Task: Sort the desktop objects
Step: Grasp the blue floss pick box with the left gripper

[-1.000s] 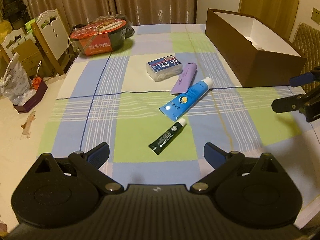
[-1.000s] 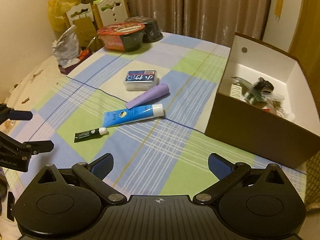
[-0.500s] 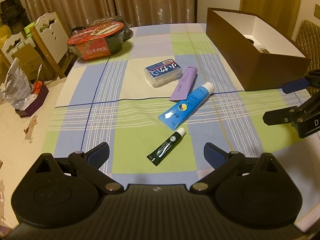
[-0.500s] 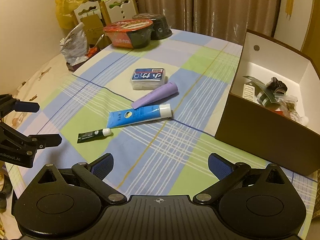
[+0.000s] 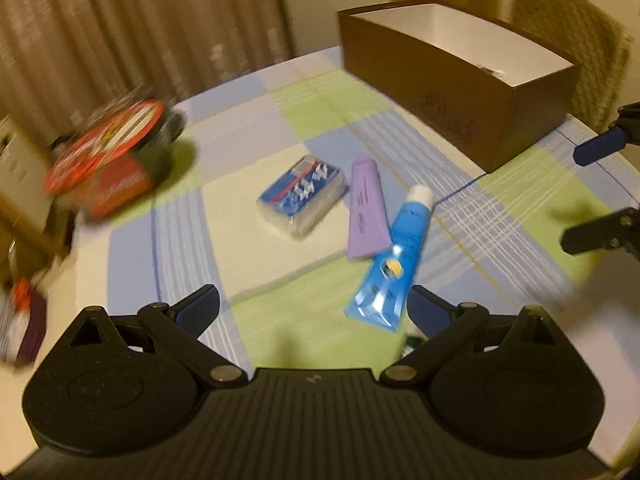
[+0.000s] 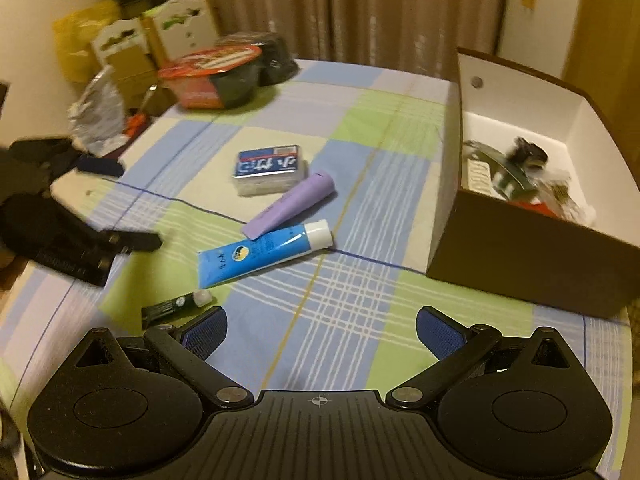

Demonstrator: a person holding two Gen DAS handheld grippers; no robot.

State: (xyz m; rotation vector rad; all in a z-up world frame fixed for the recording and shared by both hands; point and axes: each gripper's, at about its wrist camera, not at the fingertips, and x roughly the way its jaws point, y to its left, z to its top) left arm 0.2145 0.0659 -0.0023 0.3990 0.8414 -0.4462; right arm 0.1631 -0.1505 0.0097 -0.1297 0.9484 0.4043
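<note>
Left tool above blue tube

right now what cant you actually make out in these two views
- Small dark tube: in the left wrist view almost wholly hidden behind the left gripper's own finger.
- Brown box contents: left wrist view shows only the white inner wall; the near wall hides them.
- Red-lidded bowl: print smeared by motion blur.
- Box items: blurred jumble, not identifiable.
</note>
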